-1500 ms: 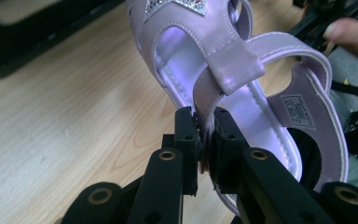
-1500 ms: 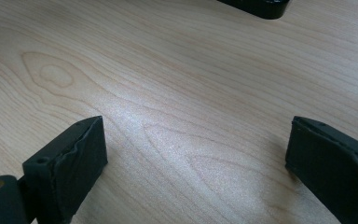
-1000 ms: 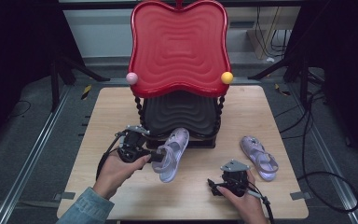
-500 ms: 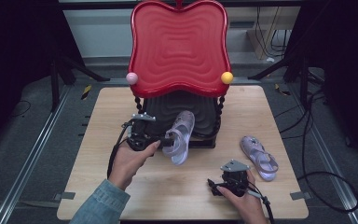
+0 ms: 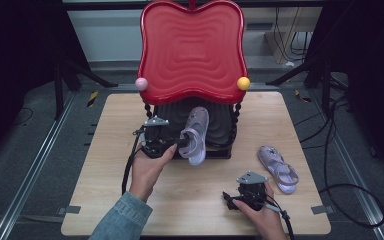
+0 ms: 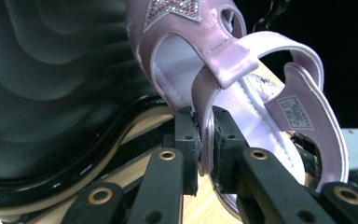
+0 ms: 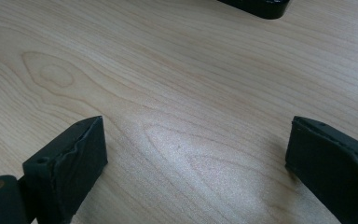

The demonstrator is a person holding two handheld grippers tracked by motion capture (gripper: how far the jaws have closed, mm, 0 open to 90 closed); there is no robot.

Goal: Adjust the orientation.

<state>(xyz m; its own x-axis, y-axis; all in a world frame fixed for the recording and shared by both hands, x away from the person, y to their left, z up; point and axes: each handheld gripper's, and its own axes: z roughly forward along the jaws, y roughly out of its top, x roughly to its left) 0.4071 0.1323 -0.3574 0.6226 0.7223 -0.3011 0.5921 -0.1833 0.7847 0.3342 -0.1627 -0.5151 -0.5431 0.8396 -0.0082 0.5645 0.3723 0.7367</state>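
The counter [image 5: 105, 165] is pale wood with a fine, wavy grain, a rounded slab set over a dark floor.

At the left, a hand in a denim sleeve holds the left gripper [image 5: 179, 142], a black blocky tool topped by a grey three-cornered plate. Its fingers [image 6: 187, 140] are closed to a narrow slit on the side strap of a lilac sandal [image 5: 195, 134], clamping the glossy edge between two rough black pads. In the left gripper view the sandal [image 6: 223, 65] has a shiny, pearly upper with stitched edges, a star of small sparkling stones near the toe, a curved heel strap and a printed label inside. The high view shows it lifted off the counter, toe tilted up toward the black ribbed base [image 5: 220, 120], whose surface is moulded in smooth waves inside a glossy black rim.

Above that base stands a red panel [image 5: 192, 50] with a lobed outline and rippled concentric ridges, a pink ball [image 5: 141, 83] at its left edge and a yellow ball [image 5: 243, 83] at its right, on twisted black posts.

Further right, the right gripper [image 5: 230, 201] rests low on the counter, its fingers [image 7: 70, 158] spread wide over bare wood with nothing between them.

A second lilac sandal [image 5: 278, 167] lies flat on the counter near the right edge, sole down, straps looped upward.
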